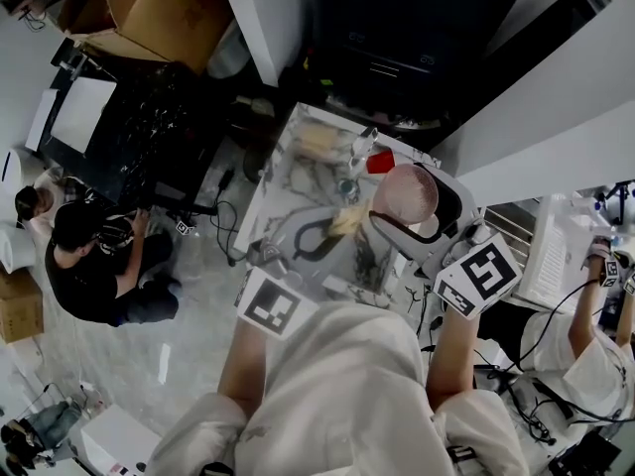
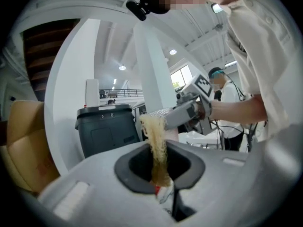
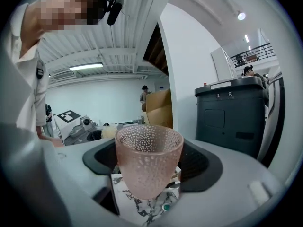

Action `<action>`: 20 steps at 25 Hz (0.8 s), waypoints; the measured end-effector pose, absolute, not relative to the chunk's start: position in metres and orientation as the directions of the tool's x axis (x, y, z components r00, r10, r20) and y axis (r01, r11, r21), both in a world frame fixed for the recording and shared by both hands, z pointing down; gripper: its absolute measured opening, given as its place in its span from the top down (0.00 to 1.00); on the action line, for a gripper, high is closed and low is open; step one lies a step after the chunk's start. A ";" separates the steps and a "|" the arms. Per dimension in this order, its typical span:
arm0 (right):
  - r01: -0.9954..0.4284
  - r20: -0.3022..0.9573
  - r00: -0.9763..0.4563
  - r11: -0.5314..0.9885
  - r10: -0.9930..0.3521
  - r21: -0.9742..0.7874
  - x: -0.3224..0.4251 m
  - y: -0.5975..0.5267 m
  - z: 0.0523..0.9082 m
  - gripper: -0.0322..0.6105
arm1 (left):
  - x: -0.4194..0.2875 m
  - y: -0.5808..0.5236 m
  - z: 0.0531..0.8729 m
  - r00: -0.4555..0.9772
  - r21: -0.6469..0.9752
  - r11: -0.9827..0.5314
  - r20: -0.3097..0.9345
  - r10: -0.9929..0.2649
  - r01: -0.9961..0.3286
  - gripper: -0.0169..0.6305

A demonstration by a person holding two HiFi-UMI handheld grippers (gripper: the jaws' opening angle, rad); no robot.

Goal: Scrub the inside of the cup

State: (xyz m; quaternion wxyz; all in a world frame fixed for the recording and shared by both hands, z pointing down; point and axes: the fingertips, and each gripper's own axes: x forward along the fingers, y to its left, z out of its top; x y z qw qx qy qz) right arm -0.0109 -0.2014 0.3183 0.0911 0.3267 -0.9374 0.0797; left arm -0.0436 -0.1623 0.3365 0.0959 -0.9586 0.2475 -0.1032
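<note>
A pink dimpled glass cup (image 3: 148, 162) stands upright between the jaws of my right gripper (image 3: 147, 174), which is shut on it. In the head view the cup (image 1: 405, 194) is held over the right edge of a marble table (image 1: 288, 181), mouth up. My left gripper (image 2: 161, 174) is shut on a tan fibrous scrubber (image 2: 156, 141) that sticks out past its jaws. The scrubber (image 1: 347, 219) sits just left of the cup, outside it, at about rim height. From the right gripper view the left gripper (image 3: 83, 126) and scrubber tip (image 3: 109, 133) show behind the cup's left side.
A red item (image 1: 380, 162), a small bottle (image 1: 362, 149) and a tan object (image 1: 319, 142) lie on the table's far side. A dark grey bin (image 2: 106, 129) stands beyond. Cardboard boxes (image 1: 159, 8) are far left. One person (image 1: 89, 256) sits at left, another person (image 1: 595, 335) at right.
</note>
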 end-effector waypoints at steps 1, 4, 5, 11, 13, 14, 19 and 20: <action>-0.632 0.227 -0.765 0.770 -0.603 -0.085 -0.010 -0.202 0.321 0.36 | -0.044 -0.165 0.333 0.852 -0.242 -0.854 0.147 -0.502 -0.461 0.93; -0.646 0.229 -0.753 0.759 -0.617 -0.082 -0.010 -0.201 0.326 0.36 | -0.046 -0.172 0.325 0.837 -0.235 -0.835 0.125 -0.533 -0.497 0.93; -0.652 0.229 -0.748 0.754 -0.623 -0.079 -0.009 -0.201 0.328 0.36 | -0.047 -0.175 0.323 0.829 -0.230 -0.827 0.117 -0.547 -0.514 0.93; -0.680 0.225 -0.722 0.731 -0.654 -0.057 -0.007 -0.198 0.332 0.36 | -0.044 -0.180 0.315 0.808 -0.201 -0.803 0.080 -0.584 -0.561 0.93; -0.685 0.220 -0.718 0.726 -0.661 -0.053 -0.006 -0.196 0.333 0.36 | -0.042 -0.179 0.314 0.808 -0.200 -0.803 0.080 -0.584 -0.561 0.93; -0.687 0.217 -0.716 0.725 -0.663 -0.049 -0.006 -0.196 0.333 0.36 | -0.041 -0.179 0.314 0.808 -0.200 -0.804 0.081 -0.584 -0.561 0.93; -0.695 0.206 -0.706 0.719 -0.678 -0.016 -0.005 -0.193 0.331 0.36 | -0.039 -0.180 0.310 0.807 -0.192 -0.802 0.070 -0.586 -0.565 0.93; -0.697 0.204 -0.703 0.717 -0.681 -0.011 -0.005 -0.193 0.331 0.36 | -0.038 -0.181 0.309 0.807 -0.192 -0.801 0.066 -0.587 -0.567 0.93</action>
